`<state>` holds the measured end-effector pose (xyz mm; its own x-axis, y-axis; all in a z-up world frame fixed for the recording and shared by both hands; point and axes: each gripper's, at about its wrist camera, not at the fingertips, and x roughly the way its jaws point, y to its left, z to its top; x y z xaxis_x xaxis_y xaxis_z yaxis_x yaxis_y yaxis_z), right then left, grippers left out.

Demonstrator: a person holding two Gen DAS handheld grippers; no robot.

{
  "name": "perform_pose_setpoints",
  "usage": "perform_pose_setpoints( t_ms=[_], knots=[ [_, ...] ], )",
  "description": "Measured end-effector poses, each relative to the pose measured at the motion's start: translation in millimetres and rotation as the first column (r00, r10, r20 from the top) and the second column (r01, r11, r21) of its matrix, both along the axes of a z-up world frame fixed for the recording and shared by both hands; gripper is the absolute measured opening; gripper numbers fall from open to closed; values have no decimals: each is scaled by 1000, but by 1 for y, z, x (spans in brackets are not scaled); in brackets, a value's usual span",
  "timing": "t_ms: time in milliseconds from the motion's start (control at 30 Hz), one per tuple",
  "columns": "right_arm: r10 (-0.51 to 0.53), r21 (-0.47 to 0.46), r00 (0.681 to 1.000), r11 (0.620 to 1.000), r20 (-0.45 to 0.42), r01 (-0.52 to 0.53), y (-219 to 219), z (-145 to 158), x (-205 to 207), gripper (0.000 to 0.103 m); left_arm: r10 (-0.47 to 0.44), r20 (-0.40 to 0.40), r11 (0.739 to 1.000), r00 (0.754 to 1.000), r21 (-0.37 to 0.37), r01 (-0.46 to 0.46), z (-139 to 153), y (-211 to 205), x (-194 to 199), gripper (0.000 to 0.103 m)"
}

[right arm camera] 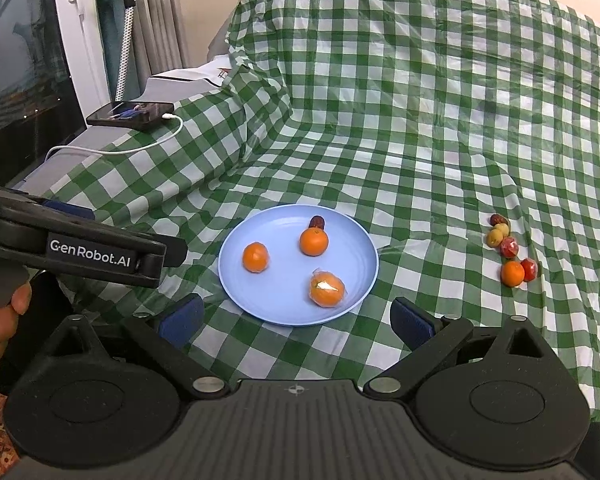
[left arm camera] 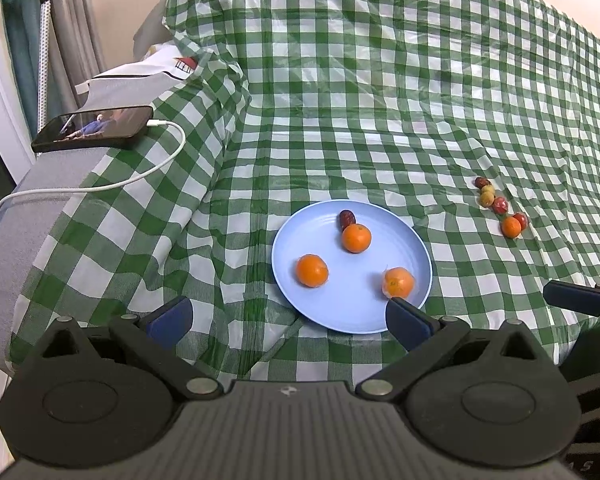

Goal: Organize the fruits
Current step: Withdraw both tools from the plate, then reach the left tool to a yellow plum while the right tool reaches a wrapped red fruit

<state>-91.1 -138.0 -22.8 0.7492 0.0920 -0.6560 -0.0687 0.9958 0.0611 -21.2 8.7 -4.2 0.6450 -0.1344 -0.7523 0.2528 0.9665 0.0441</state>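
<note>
Both grippers hang empty with fingers spread wide apart: the left gripper (left arm camera: 288,322) hovers at the near edge of the plate (left arm camera: 320,312), its right finger (left arm camera: 406,322) overlapping the rim beside the wrapped orange (left arm camera: 398,282), and the right gripper (right arm camera: 296,320) sits just near of the same plate (right arm camera: 236,280), touching nothing. On the blue plate lie three oranges: the plastic-wrapped one nearest and to the right, a second orange (left arm camera: 312,270) to the left, and a third orange (left arm camera: 356,238) farther back, touching a dark date (left arm camera: 346,219) at the far side. Well to the right of the plate, on the green checked cloth (left arm camera: 380,100) covering the surface, a small row of fruit runs near to far: a loose orange (left arm camera: 511,227) beside a red fruit (left arm camera: 521,219), another red fruit (left arm camera: 500,205), two yellowish fruits (left arm camera: 487,196) and a dark date (left arm camera: 482,182) at the far end. Far left, a phone (left arm camera: 94,128) with its white cable (left arm camera: 140,176) plugged in rests on a grey ledge.
</note>
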Motion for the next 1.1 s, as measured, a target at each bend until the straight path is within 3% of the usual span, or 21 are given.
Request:
perform_pose_setpoints(
  t_ms=[633,1100],
  knots=[
    [-86,28,996,996,-26,87,-23,-14,17,99,-13,-32,1000,999,16,13,-5,-22,26,103],
    [-248,18,969,969,-21,248,-81,-35,33,99,-110,-37,992,993,54,112,-13,-84,63,103]
  ],
)
